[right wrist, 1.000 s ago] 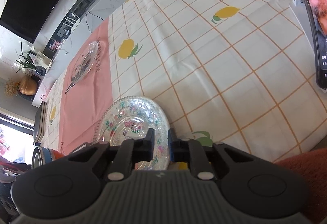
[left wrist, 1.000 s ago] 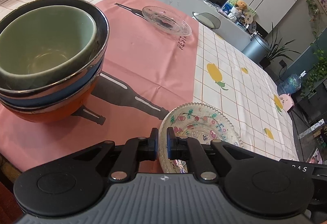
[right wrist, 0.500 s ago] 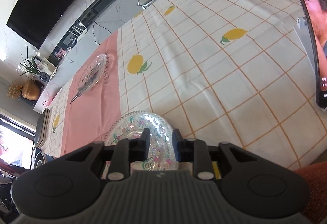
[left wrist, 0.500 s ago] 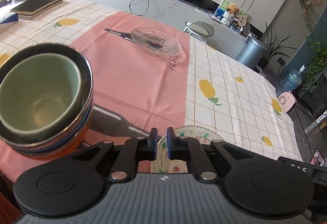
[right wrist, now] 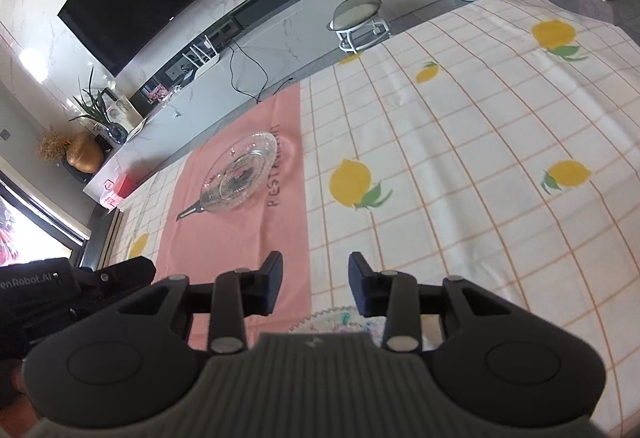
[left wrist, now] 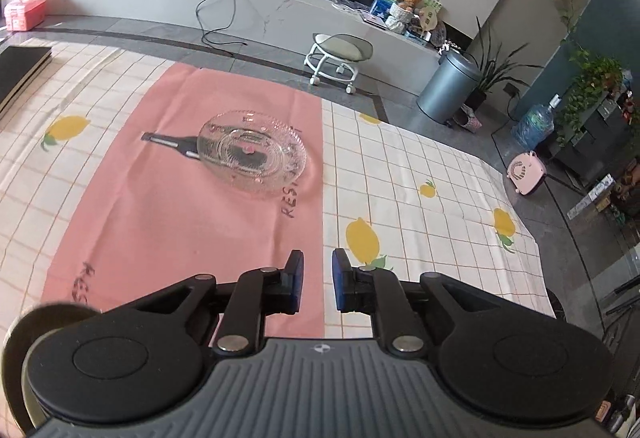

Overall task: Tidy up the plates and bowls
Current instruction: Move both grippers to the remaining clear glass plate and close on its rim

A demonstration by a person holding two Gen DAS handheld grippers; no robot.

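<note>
**Tongs released, plates apart**

My left tongs point(left wrist: 317, 280) and right tongs point(right wrist: 315, 288), jaws just opening, grip nothing. Flowered glass plate point(right wrist: 334, 320) lies beneath the right tongs; clear ribbed glass plate point(left wrist: 252, 152) sits far off on the pink bench cloth point(left wrist: 180, 222).

A plate point(left wrist: 252, 156) lies on the mat point(left wrist: 168, 206) (mid-desk); a stool point(left wrist: 340, 56) stands behind the desk point(left wrist: 432, 206).

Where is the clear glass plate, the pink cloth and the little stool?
Clear round glass plate point(left wrist: 252, 152), left wrist view, on its ribbed middle.
Pink rectangular cloth mat point(left wrist: 168, 214), left wrist view, on a bare patch.
Grey-cushioned white stool point(left wrist: 342, 48), left wrist view, on its seat.
</note>
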